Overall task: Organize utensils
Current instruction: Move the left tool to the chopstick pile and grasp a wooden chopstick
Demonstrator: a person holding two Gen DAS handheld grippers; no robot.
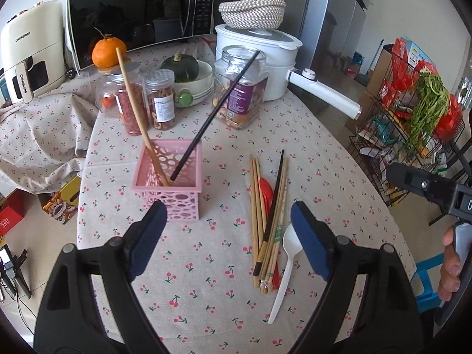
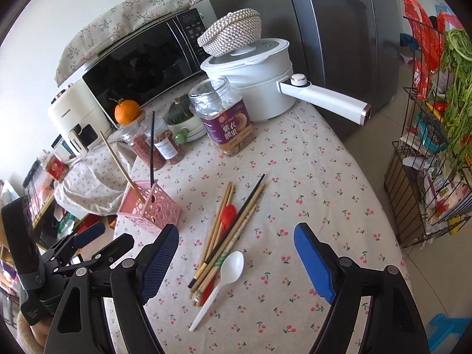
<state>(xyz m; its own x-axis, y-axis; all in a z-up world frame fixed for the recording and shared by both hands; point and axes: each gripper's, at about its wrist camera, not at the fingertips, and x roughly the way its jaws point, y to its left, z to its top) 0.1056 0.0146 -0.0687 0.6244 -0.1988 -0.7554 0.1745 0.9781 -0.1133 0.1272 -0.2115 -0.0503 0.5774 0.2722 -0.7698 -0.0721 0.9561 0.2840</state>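
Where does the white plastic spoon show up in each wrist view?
Left wrist: white plastic spoon lies lower right of centre, just right of the chopstick bundle.
Right wrist: the spoon lies at bottom centre, again right of the bundle.
Shared landmark: the pink basket, left of the bundle in both.

Tablecloth [image 1: 206, 280] beige, red cherry print. Basket [image 1: 168, 177] pink, lattice holes, ahead of left jaw; holds one tan chopstick [image 1: 135, 112], one black chopstick [image 1: 218, 109]. Between jaws: tan chopsticks bundle [image 2: 215, 236], red spoon [image 2: 228, 216] (half hidden), white spoon [image 2: 224, 277]. Pads [image 2: 312, 262] blue.
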